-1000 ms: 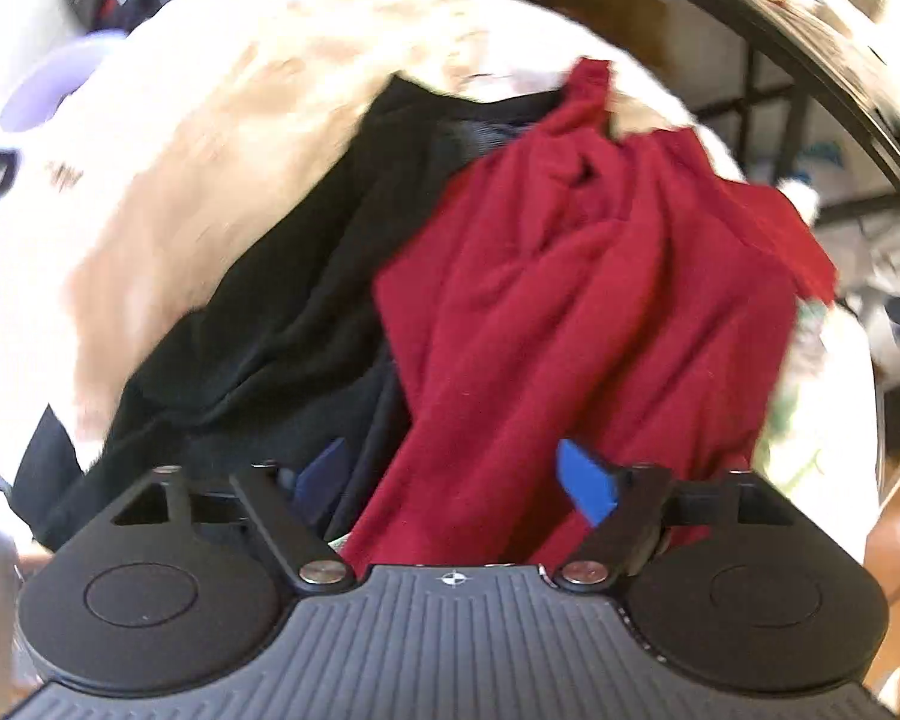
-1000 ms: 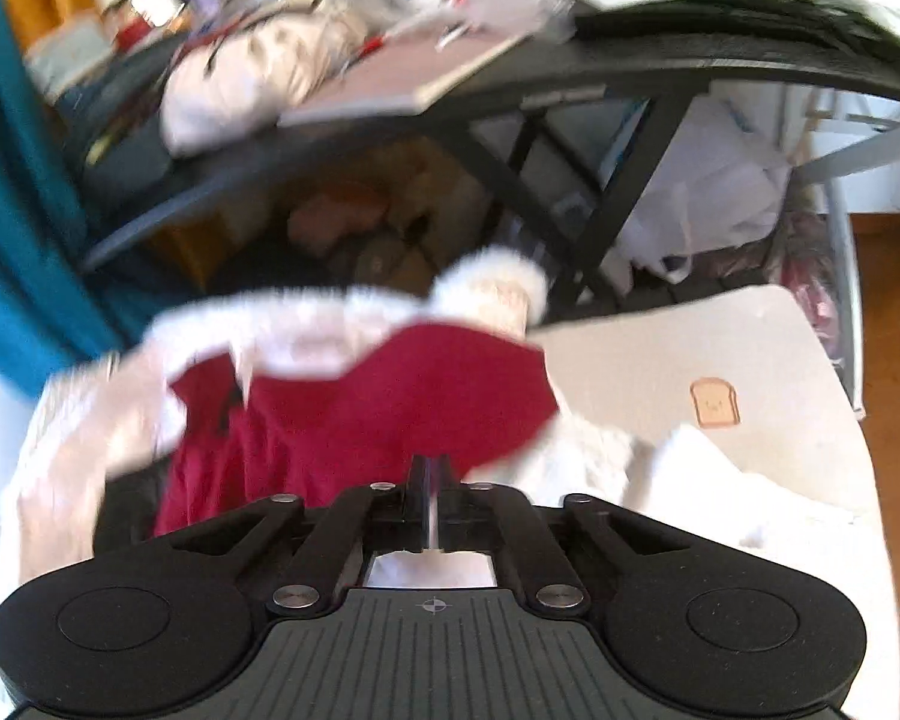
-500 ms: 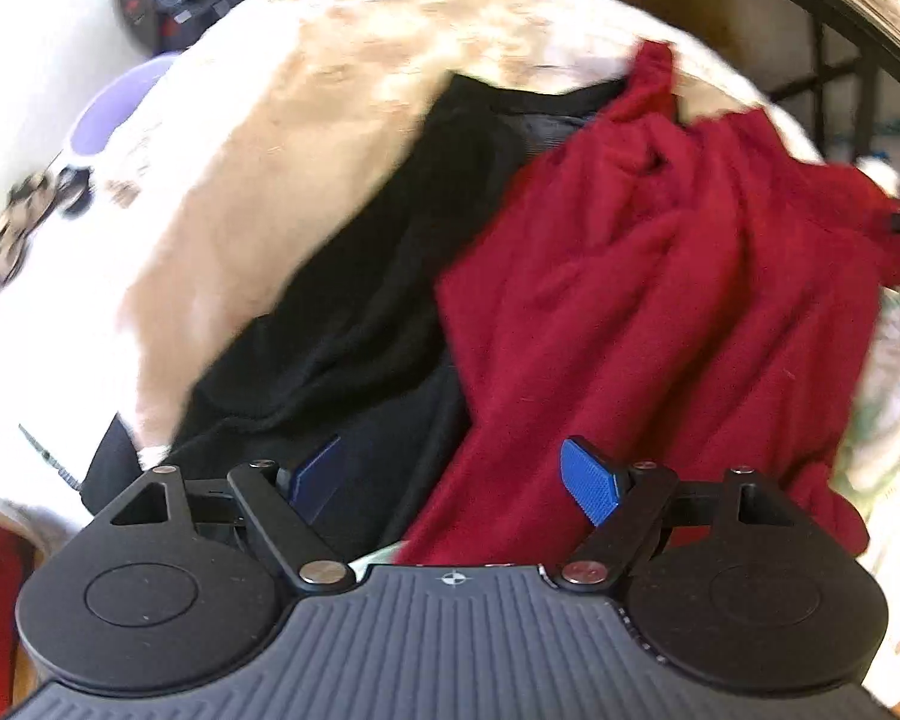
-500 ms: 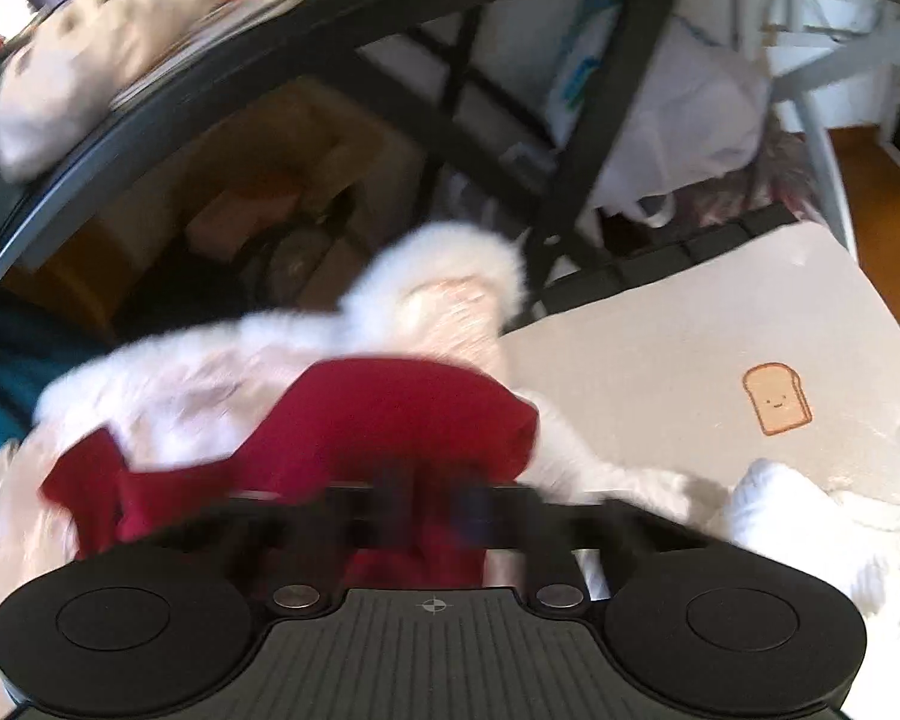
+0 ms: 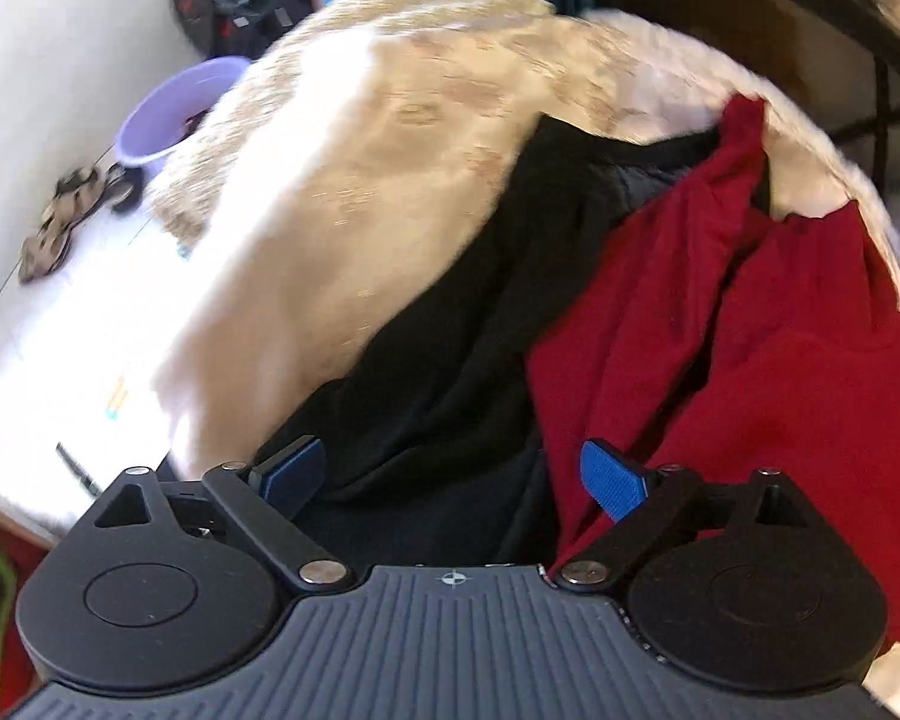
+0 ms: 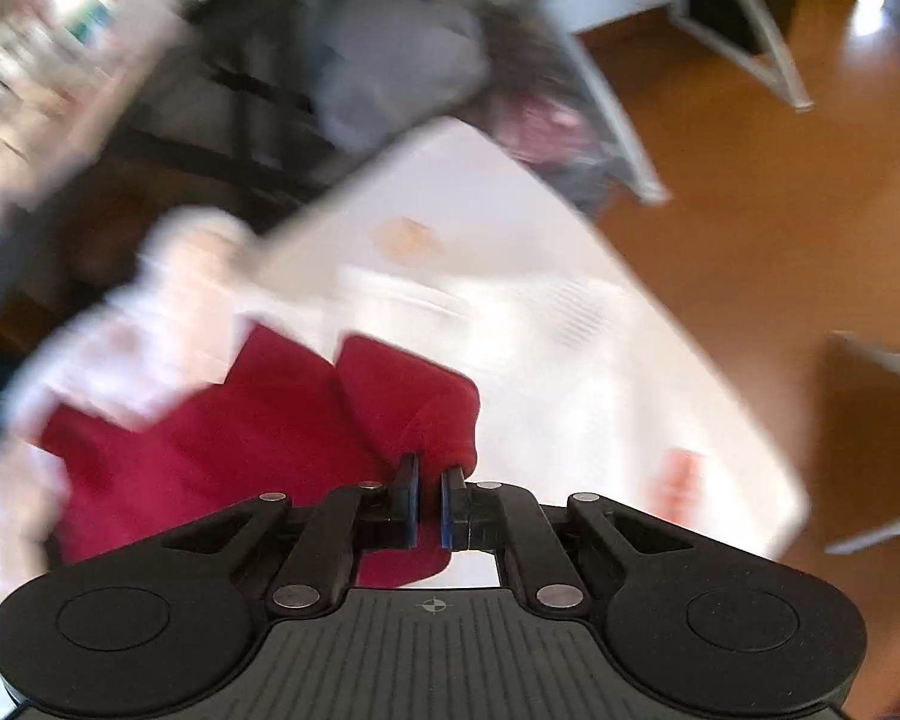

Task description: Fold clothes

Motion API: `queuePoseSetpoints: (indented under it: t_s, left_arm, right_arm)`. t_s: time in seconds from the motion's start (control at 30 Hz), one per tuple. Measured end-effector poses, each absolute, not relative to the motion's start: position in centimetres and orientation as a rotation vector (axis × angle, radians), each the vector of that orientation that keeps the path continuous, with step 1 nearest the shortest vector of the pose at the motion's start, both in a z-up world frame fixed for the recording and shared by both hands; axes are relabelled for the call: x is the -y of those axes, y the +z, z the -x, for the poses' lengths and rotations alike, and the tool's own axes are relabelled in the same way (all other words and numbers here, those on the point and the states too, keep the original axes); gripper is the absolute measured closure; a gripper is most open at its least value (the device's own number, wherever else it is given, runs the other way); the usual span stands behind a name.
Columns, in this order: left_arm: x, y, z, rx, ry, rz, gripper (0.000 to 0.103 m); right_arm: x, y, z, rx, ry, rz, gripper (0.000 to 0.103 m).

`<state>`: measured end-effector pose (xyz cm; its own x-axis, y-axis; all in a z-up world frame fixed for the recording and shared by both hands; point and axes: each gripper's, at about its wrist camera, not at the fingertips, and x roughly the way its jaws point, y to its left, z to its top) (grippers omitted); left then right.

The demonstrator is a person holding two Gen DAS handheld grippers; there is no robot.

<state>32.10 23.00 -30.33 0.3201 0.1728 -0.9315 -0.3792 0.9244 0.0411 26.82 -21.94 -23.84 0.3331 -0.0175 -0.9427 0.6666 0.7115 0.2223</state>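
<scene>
1. The red garment [image 5: 750, 360] lies bunched on the fluffy cream blanket [image 5: 390, 180], partly over a black garment [image 5: 450, 330].
2. My right gripper [image 6: 429, 507] has its jaws pinched on a red fold, I judge to draw an edge free for spreading.
3. My left gripper [image 5: 456, 474] hovers with jaws spread wide, holding nothing, over the seam between black and red.
4. A purple bowl [image 5: 174, 114] sits beyond.

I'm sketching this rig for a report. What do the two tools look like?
Both match: left tool and right tool have black linkage arms with silver pivot pins, blue ribbed pads, two round black discs, and a grey ridged body bearing a small crosshair mark. No cables or sleeves show.
</scene>
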Motion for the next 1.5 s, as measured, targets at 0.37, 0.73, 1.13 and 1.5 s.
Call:
queuePoseSetpoints:
  t_s: [0.37,0.73,1.13,1.5]
  left_arm:
    - [-20.2,-33.3,-37.7,-1.26,0.236,0.173,0.007]
    - [-21.5,-33.6,-36.2,-1.295,0.259,0.241,0.007]
    - [-25.1,-32.5,-34.0,-1.296,0.334,0.415,0.007]
    - [-22.4,-34.7,-35.3,-1.387,0.18,0.401,0.007]
  right_arm:
    - [12.3,-22.4,-29.2,-1.193,-0.139,-0.326,0.046]
    - [8.6,-24.3,-41.0,-0.919,0.125,-0.278,0.02]
    - [8.2,-26.8,-40.2,-1.124,0.297,-0.176,0.097]
    - [18.1,-28.5,-29.7,-1.306,-0.061,-0.306,0.098]
